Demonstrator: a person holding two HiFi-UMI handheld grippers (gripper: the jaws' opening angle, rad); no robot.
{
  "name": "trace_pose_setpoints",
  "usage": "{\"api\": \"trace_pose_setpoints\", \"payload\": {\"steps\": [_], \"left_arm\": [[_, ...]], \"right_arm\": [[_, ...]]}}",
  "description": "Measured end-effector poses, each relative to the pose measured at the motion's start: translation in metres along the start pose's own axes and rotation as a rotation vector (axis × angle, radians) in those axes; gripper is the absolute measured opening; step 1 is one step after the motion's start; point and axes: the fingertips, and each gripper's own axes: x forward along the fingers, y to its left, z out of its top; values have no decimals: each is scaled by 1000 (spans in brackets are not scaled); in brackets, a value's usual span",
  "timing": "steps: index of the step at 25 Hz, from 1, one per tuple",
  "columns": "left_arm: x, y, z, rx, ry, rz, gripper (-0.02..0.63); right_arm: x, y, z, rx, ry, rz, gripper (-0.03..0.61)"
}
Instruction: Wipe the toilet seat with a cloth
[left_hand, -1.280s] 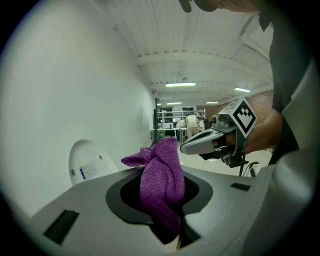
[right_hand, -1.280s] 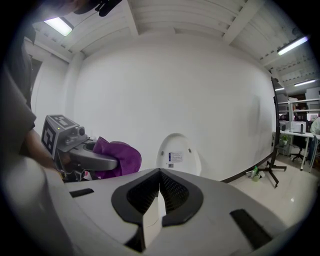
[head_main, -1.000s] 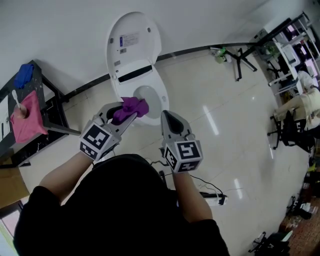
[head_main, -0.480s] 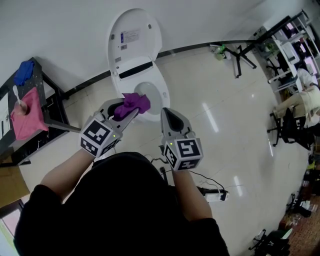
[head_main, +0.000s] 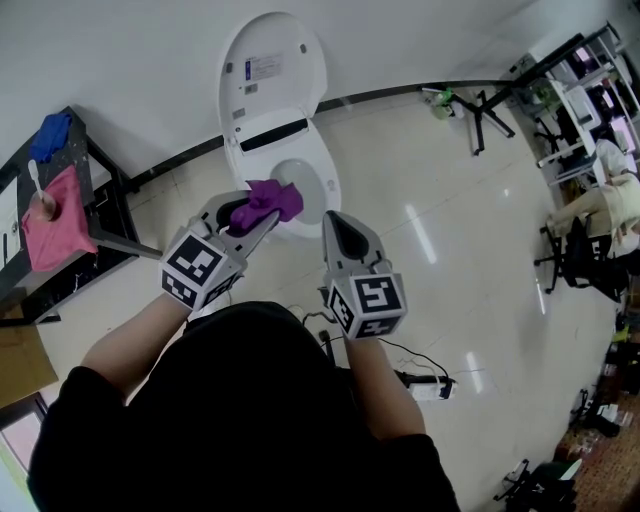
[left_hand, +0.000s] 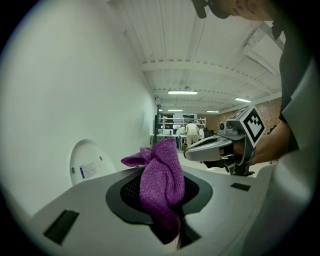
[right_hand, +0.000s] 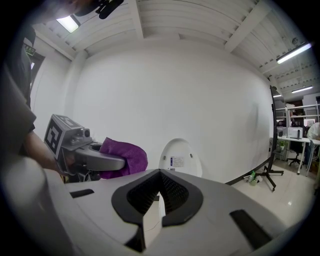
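Observation:
A white toilet stands against the wall with its lid raised and its seat down around the bowl. My left gripper is shut on a bunched purple cloth, held above the seat's near left rim; whether it touches is unclear. The cloth sticks up from between the jaws in the left gripper view. My right gripper hovers beside it, just right of the seat's front, shut with nothing held. In the right gripper view the cloth and lid lie ahead.
A black table at the left carries a pink cloth and a blue cloth. A power strip and cables lie on the tiled floor behind me. A black stand and office furniture are at the far right.
The left gripper with the cloth has edged a little closer to the toilet's front rim. The right gripper has barely moved.

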Motion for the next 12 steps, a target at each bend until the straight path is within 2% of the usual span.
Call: {"api": "trace_pose_setpoints", "payload": {"steps": [12], "left_arm": [[0,-2,-1,0,9,-1,101]], "right_arm": [[0,4,-2,0,5,14,12]]}}
